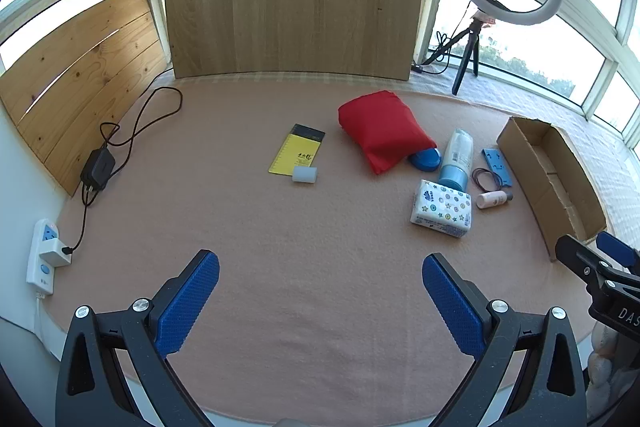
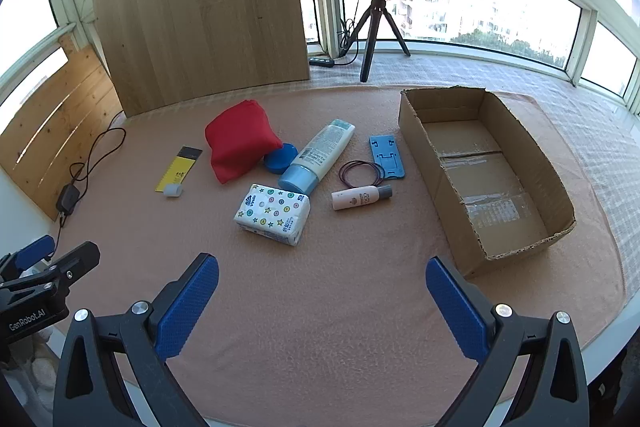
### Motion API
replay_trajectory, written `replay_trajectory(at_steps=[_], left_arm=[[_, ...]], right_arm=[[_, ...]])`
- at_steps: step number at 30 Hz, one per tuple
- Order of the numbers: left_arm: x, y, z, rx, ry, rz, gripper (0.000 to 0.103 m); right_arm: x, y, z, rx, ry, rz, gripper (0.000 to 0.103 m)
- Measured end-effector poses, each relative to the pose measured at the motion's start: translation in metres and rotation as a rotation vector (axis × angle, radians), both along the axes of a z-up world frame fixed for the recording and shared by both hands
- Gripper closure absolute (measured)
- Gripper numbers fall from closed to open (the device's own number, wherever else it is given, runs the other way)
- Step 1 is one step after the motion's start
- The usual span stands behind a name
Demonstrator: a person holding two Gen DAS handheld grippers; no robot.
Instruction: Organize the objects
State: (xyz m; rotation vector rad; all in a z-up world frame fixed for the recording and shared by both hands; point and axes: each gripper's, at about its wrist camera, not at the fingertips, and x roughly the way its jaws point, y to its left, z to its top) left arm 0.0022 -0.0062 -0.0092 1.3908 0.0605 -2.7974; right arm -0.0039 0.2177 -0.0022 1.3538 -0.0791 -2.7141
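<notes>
Both my left gripper [image 1: 320,291] and right gripper [image 2: 322,293] hover over the near tabletop [image 2: 320,327] with fingers spread wide and empty, and my worry is the clutter: the tissue pack [image 2: 273,213] touches the cap end of the lotion tube [image 2: 318,155], so a sloppy grab could roll the tube or knock the small white bottle [image 2: 360,197] just beside it. The soft, squishy-looking pack lies left of the empty cardboard box [image 2: 486,227].
</notes>
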Motion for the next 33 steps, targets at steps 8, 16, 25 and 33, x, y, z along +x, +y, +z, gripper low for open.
replay_trajectory(at_steps=[8,16,25,33], left_arm=[[-0.0011,0.0014,0.0013,0.001,-0.001,-0.002,0.0],[0.0011,0.0042,-0.0002,-0.001,0.0,-0.013,0.0],[0.0022,0.0035,-0.001,-0.002,0.001,-0.019,0.0],[0.0026,0.0032,-0.0001,-0.005,0.005,-0.023,0.0]], right_arm=[[0.0024,-0.0004,-0.0016,0.0,-0.004,0.004,0.001],[0.0038,-0.0045,-0.0019,0.006,-0.006,0.014,0.001],[0.0044,-0.0053,-0.0016,0.007,-0.006,0.017,0.001],[0.0058,-0.0062,-0.0006,0.008,-0.004,0.022,0.001]])
